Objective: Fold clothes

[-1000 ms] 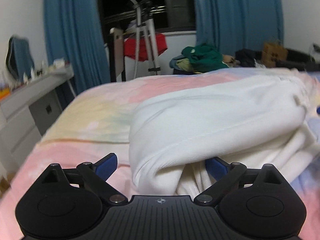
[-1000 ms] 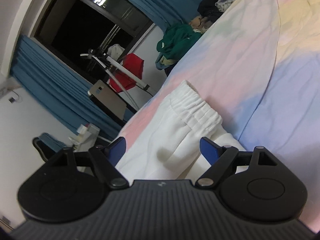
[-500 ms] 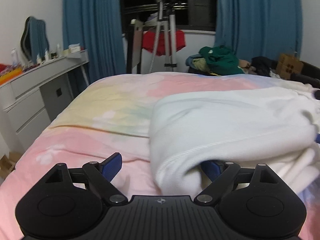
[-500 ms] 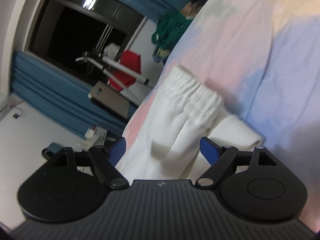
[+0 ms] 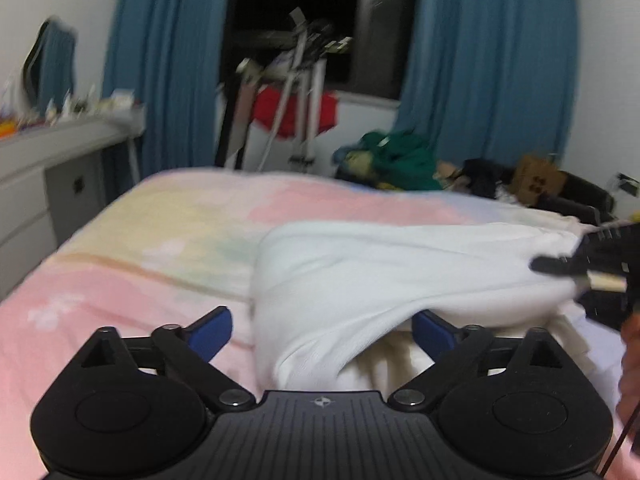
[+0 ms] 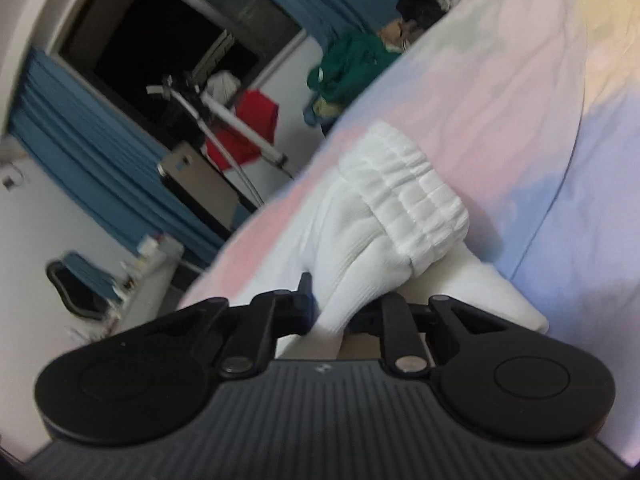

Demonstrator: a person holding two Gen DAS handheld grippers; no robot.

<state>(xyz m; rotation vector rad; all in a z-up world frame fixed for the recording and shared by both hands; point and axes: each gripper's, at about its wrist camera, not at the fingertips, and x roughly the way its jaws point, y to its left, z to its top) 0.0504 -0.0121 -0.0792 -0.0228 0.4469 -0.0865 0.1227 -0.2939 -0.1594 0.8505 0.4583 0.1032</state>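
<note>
right gripper [image 6: 334, 312] closing on white garment [image 6: 384, 220], pastel bedsheet [image 6: 520, 100] beneath

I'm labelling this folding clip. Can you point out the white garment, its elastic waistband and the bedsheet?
white garment [image 5: 384, 264]: left wrist view, on its top folded layer.
elastic waistband [image 6: 408, 184]: right wrist view, on the gathered ribbing.
bedsheet [image 5: 132, 288]: left wrist view, on a bare pink patch.
</note>
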